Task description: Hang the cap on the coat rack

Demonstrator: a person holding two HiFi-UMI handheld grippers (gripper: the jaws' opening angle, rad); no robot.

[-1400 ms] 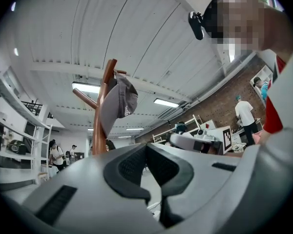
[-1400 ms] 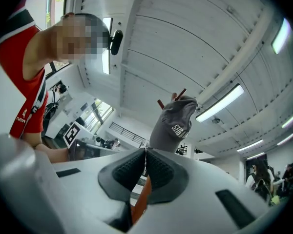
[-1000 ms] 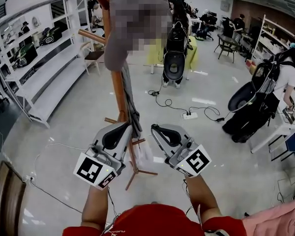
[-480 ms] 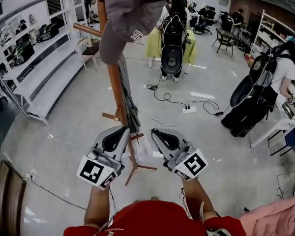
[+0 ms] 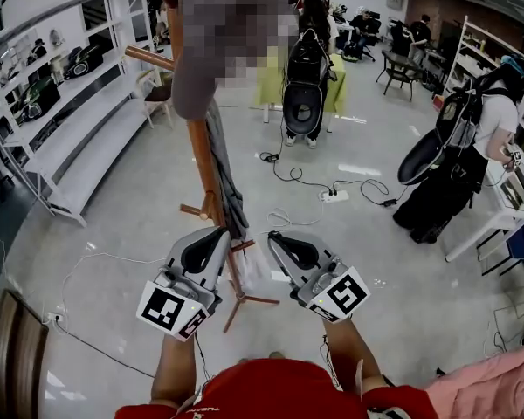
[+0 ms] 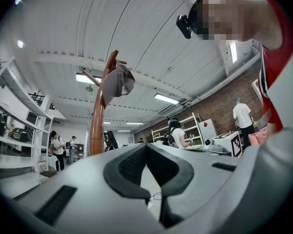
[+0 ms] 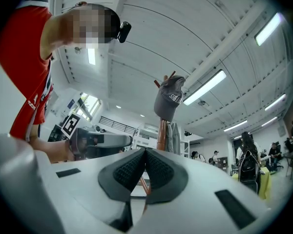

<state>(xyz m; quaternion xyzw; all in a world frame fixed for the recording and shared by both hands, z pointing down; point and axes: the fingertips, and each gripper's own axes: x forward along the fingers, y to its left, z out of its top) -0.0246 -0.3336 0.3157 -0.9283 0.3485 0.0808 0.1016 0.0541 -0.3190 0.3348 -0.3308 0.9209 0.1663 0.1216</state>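
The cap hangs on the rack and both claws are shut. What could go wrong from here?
The cap hangs high on the coat rack; a bump from the left claw or right claw, both beside its pole, might shake it off. The rack's feet lie close; a step could catch them.

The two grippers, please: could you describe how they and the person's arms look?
Both the left gripper and right gripper have light grey wedge-shaped shells with black ribbed pads. Each carries a cube with black-and-white square markers. The person wears a red short-sleeved shirt; forearms are bare.
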